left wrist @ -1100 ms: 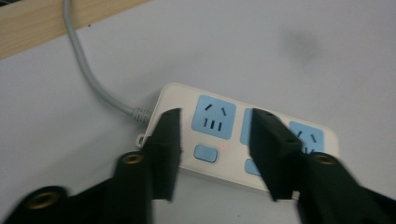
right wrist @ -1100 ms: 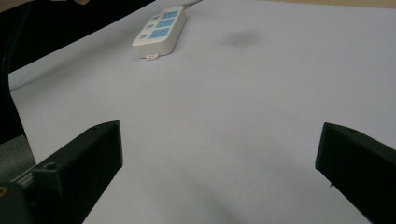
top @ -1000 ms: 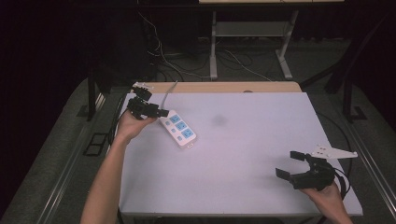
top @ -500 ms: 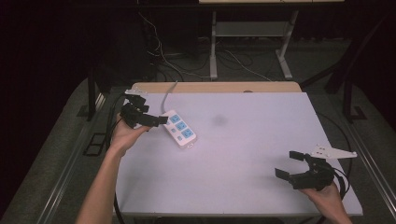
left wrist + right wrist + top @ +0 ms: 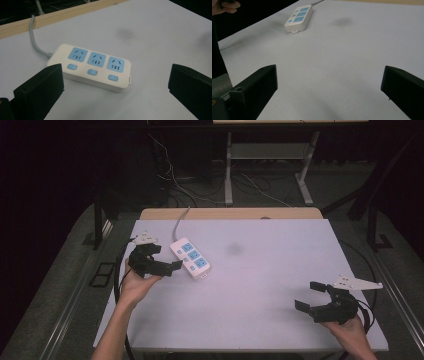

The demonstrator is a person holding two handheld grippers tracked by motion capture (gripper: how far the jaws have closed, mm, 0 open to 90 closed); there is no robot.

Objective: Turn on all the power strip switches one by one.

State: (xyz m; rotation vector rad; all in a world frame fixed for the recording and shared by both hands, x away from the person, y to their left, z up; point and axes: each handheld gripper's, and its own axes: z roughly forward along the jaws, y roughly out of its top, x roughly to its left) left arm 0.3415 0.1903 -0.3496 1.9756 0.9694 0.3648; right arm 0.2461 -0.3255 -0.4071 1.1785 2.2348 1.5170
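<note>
Holding a tool in each hand, we work at a white tabletop (image 5: 260, 310). Our left tool (image 5: 165, 259) sits at the left side of the tabletop, just beside the power strip (image 5: 190, 258); its jaws have just been opening and now stand spread wide with nothing between them. In the left gripper view the power strip (image 5: 93, 66) lies flat just beyond the two black jaws, not touched by either, its three blue sockets and three blue buttons facing up. A grey cord (image 5: 37, 43) runs from its far end toward the wooden edge (image 5: 62, 15) of the tabletop. Our right tool (image 5: 312, 296) rests at the near right corner, well apart from the power strip, its jaws also spread with only bare tabletop between them. A faint dark smudge (image 5: 233, 248) marks the surface right of the strip.
</note>
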